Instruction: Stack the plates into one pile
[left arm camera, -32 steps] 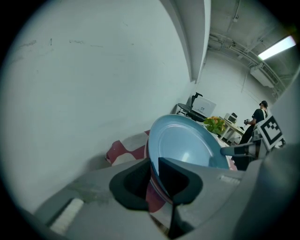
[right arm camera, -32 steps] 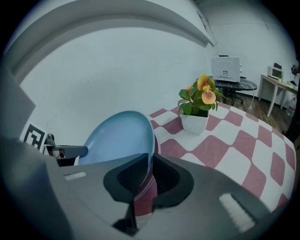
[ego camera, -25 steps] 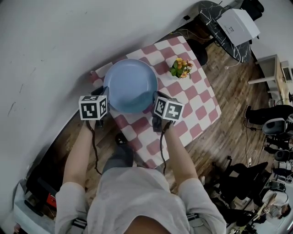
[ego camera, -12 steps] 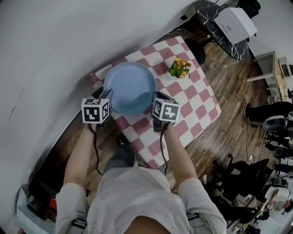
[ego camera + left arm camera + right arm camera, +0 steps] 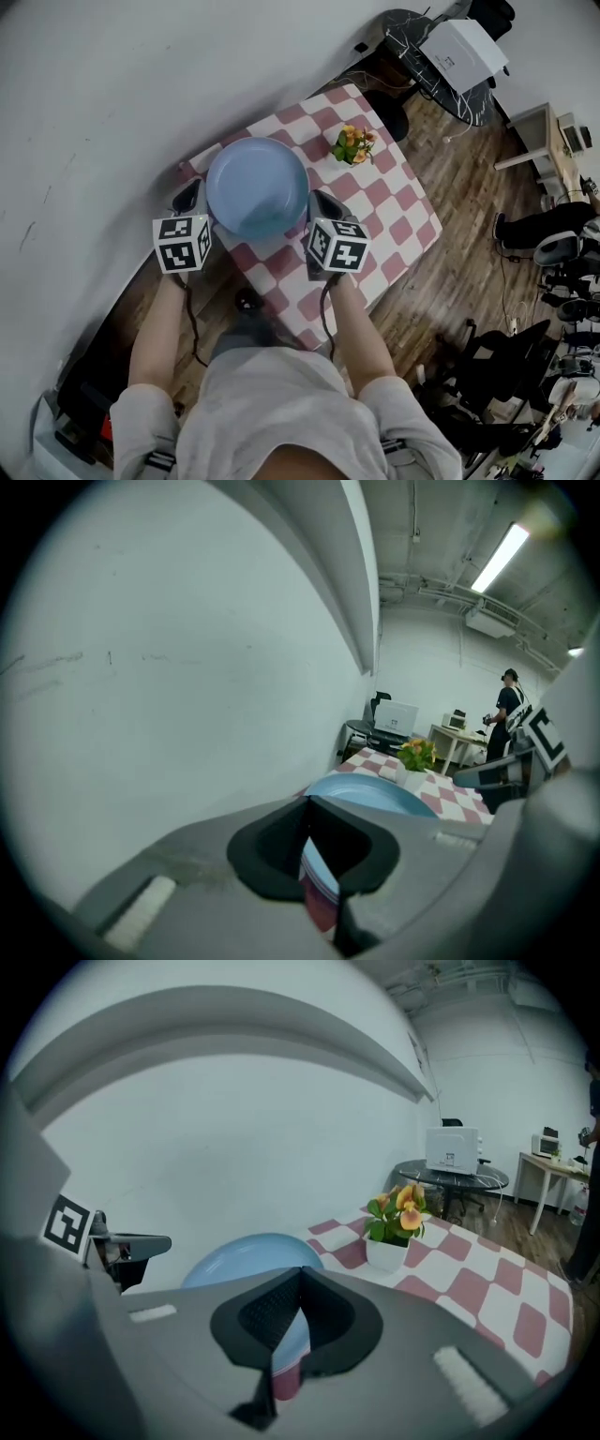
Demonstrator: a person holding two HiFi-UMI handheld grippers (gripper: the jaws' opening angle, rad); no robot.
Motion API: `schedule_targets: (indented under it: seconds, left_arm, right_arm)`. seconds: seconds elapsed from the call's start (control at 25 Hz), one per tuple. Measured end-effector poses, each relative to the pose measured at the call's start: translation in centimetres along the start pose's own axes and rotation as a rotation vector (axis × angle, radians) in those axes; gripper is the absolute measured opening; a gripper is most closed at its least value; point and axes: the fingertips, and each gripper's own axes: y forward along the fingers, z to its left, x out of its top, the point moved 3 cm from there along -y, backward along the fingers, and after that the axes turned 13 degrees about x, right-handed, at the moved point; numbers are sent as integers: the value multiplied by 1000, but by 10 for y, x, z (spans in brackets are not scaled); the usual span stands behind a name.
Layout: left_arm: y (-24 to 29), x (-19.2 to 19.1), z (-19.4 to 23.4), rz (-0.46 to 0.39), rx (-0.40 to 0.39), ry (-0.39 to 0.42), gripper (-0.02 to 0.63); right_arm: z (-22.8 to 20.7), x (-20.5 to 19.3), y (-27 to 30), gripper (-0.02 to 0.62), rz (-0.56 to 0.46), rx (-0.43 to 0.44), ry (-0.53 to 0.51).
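Head view: blue plate (image 5: 256, 186) sits near left edge of table (image 5: 398, 214).

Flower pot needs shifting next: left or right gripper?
Right, likely. The right gripper is on the side of the blue plate nearer the flower pot; the left gripper is across the plate. Both shut.

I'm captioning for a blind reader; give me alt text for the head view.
Seen from above, a blue plate sits on a checked table, flanked by the shut left gripper and right gripper. A potted flower stands nearby.
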Motion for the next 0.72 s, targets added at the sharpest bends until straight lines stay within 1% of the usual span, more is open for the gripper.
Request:
schedule_targets:
  seconds: [0.12,0.2,0.36,0.48,0.6,0.72]
  left_arm:
    - [-20,17,-4,-66,-7,-14,6]
    - [-36,30,-10,-119,-18,-7,6]
    - [-70,51,-31,-216,-68,26,6]
    - [-96,65,-47,-280,-93,23,6]
    - [-123,76,-58,-344,-92,0,6]
    - [-148,82,-68,-401,-76,-16,6]
  right_arm:
    - [10,15,-20,3,-78,26,-29]
    - [18,26,-35,3,-130,44,-53]
    - [34,43,-67,2,-221,74,-120]
    - [46,52,-93,2,-270,93,-177]
    - [55,56,-119,2,-305,113,-218]
    - [59,58,-146,2,-340,130,-233]
